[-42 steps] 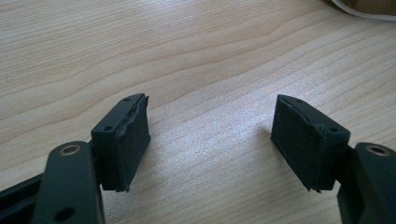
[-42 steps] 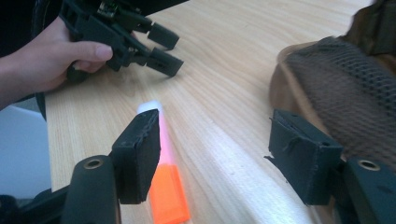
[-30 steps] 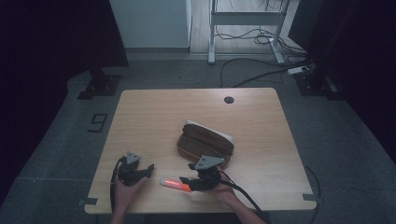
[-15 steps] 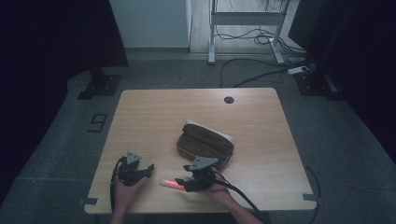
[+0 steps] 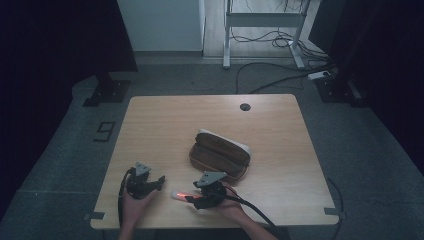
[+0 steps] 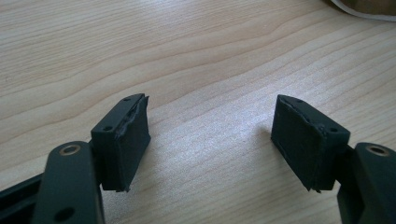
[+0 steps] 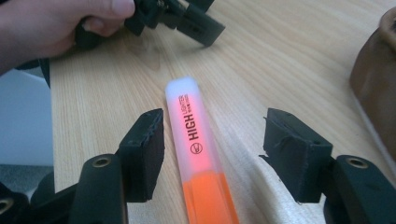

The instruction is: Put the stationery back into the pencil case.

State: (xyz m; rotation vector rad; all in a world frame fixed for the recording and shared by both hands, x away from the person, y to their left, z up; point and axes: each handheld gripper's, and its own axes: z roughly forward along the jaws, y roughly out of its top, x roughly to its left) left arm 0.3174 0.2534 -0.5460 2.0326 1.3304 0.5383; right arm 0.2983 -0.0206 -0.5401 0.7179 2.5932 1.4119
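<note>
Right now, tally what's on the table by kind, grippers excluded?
Highlighter, orange with a clear cap: 1
Brown case, lying open: 1
Total: 2

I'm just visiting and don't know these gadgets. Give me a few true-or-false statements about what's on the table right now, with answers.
1. The orange highlighter lies flat on the table between the right gripper's open fingers. True.
2. The left gripper is clamped on the highlighter. False: its fingers are apart with only bare wood between them.
3. The brown pencil case sits open near the middle of the table. True.
4. The highlighter is inside the pencil case. False: it lies on the wood in front of the case, near the table's front edge.
5. A hand holds the left gripper, seen beyond the highlighter in the right gripper view. True.
</note>
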